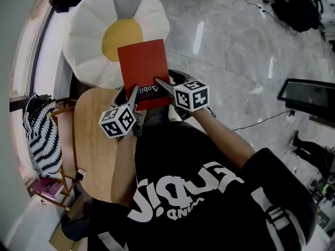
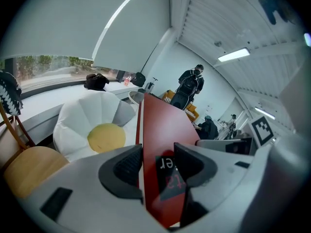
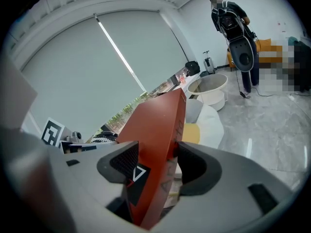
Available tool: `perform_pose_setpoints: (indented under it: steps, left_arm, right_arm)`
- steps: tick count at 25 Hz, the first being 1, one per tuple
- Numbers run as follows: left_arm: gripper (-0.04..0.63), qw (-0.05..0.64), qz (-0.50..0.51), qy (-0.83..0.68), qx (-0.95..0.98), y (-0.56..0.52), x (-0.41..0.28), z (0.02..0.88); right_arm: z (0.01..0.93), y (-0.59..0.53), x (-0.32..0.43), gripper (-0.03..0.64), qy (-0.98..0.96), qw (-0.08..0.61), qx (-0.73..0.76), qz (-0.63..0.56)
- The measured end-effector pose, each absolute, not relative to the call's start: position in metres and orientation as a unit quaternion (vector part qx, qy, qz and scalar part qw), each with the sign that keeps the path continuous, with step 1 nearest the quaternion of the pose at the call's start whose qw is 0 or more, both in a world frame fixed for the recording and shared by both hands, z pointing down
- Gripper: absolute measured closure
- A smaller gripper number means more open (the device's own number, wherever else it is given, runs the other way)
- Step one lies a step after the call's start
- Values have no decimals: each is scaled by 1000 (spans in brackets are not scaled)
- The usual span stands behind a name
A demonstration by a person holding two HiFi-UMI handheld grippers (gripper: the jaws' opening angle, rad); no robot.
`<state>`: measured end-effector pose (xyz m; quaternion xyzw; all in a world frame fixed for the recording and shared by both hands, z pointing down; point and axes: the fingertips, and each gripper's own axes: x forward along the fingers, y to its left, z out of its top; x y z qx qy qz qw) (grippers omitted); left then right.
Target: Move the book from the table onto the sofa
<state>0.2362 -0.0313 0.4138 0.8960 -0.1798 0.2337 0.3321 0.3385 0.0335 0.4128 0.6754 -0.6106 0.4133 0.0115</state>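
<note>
Book (image 1: 142, 67), red-covered, is clamped at its near edge by both my tools. The left tool (image 1: 134, 93) has its jaws closed on the cover, and the right tool (image 1: 162, 84) grips just beside it. I see it held off the round wooden desk (image 1: 93, 140). In the head view its far end overlaps the flower-shaped sofa (image 1: 91, 30).
</note>
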Motion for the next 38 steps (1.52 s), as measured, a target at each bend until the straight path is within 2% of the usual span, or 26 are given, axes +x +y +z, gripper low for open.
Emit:
perform_pose_setpoints:
  steps: [17, 25, 38]
  left_arm:
    - [388, 339, 237, -185, 891, -172, 314, 413]
    - [388, 347, 240, -205, 883, -205, 347, 426]
    - [388, 376, 225, -274, 856, -272, 369, 468]
  right_arm:
    - [415, -108, 416, 367, -622, 39, 652, 433]
    - [429, -145, 451, 367, -639, 55, 625, 444]
    - [472, -226, 480, 367, -678, 92, 567, 460]
